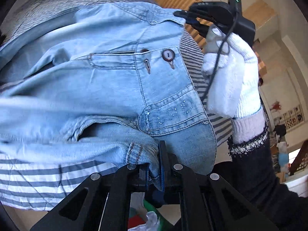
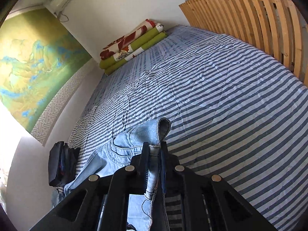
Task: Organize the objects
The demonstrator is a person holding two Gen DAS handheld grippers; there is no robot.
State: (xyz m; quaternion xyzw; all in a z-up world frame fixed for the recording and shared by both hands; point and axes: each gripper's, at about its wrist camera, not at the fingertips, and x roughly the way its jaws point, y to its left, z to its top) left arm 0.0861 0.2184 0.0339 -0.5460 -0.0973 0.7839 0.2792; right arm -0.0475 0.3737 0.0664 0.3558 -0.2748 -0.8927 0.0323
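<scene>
A pair of light blue jeans (image 1: 107, 80) is held up over a bed with a blue-and-white striped cover (image 2: 221, 96). My left gripper (image 1: 156, 165) is shut on a bunched fold of the denim near the waistband and back pocket. In the left wrist view the right gripper (image 1: 181, 13) shows at the upper right, held by a white-gloved hand (image 1: 231, 73), pinching the waistband's far corner. In the right wrist view my right gripper (image 2: 155, 152) is shut on a hem of the jeans (image 2: 130, 144), which hang down to the left.
A wooden slatted headboard (image 2: 259, 28) borders the bed on the right. Folded green and red-patterned bedding (image 2: 132, 46) lies at the far end by the wall. A dark bag (image 2: 59, 163) sits at the bed's left edge. A landscape picture (image 2: 34, 61) hangs on the left wall.
</scene>
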